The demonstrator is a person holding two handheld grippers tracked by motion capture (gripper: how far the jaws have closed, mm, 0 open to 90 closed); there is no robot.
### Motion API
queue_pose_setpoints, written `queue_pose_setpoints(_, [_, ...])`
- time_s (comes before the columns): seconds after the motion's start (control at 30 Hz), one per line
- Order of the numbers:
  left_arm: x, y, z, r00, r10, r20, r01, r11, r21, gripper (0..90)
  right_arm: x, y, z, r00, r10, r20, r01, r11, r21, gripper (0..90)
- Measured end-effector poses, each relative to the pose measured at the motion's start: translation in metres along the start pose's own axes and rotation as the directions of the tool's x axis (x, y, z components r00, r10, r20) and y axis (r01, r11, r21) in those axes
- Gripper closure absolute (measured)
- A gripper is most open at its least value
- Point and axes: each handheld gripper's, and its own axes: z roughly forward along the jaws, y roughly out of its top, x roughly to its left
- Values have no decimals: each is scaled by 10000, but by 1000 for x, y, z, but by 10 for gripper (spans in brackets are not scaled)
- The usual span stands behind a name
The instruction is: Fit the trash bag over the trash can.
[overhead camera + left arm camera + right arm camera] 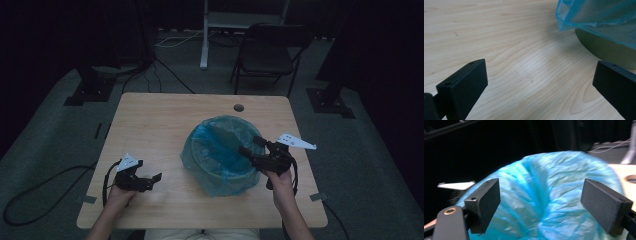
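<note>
The person's forearms come in at the near edge of the high view, each hand gripping a tool. The left tool (156, 177) sits low over the tabletop (150, 125), and its jaws stand wide apart with nothing between them. In the left gripper view bare wood grain shows between those jaws, and the bin (606, 51) stands ahead of the tool and off to its right, apart from it. The blue bag (596, 20) hangs over the bin's rim above its olive wall.

The right tool (252, 146) reaches in over the near right part of the bin's rim, its jaws pointing toward the middle of the bin (220, 155). In the right gripper view its jaws are spread wide, and the crumpled bag (544, 195) lies straight ahead between and beyond them. The jaws look clear of the plastic, though the blur makes it hard to be sure that neither one brushes it. The bag lines the bin and folds down over its outside wall. A round hole (239, 107) in the tabletop lies beyond the bin, ahead of the right tool. A folding chair (270, 52) stands on the floor past the far edge of the tabletop.
</note>
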Motion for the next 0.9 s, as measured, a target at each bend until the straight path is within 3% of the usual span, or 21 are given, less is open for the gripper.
queue_pose_setpoints(0.1, [-1, -5, -5, 9995, 257, -182, -259, 9996, -140, 3, -5, 6, -5, 9978, -75, 654, 99, 9993, -367, 155])
queue_pose_setpoints(0.27, [-2, -15, -16, 9972, 545, -510, -553, 9984, -130, 3, -10, 28, -15, 9966, -240, 794, 309, 9958, -860, 155])
queue_pose_setpoints(0.43, [-7, -24, -29, 9934, 398, -1075, -435, 9985, -326, 3, -1, 63, -2, 9948, -993, -206, 973, 9917, -839, 155])
queue_pose_setpoints(0.53, [-12, -29, -36, 9880, 607, -1421, -678, 9967, -455, 4, 7, 79, 19, 9822, -1596, -988, 1566, 9870, -374, 155])
queue_pose_setpoints(0.6, [-12, -31, -38, 9867, 585, -1518, -660, 9968, -448, 3, 14, 86, 39, 9662, -2043, -1571, 2084, 9780, 96, 155])
queue_pose_setpoints(0.67, [-12, -33, -40, 9806, 136, -1953, -204, 9992, -330, 3, 20, 89, 54, 9535, -2130, -2132, 2265, 9731, 411, 155])
queue_pose_setpoints(0.7, [-12, -33, -41, 9798, 43, -1997, -113, 9994, -339, 3, 23, 90, 65, 9422, -2192, -2534, 2428, 9679, 656, 155])
queue_pose_setpoints(0.73, [-11, -34, -41, 9804, -31, -1972, -41, 9993, -364, 3, 24, 90, 71, 9363, -2222, -2721, 2516, 9647, 777, 155])
queue_pose_setpoints(0.83, [-14, -33, -44, 9727, 60, -2318, -62, 10000, -1, 3, 28, 88, 91, 9236, -2254, -3101, 2775, 9512, 1348, 155])
queue_pose_setpoints(0.9, [-16, -32, -48, 9625, 104, -2710, -99, 9999, 30, 2, 29, 86, 101, 9218, -2298, -3121, 2955, 9378, 1825, 155])
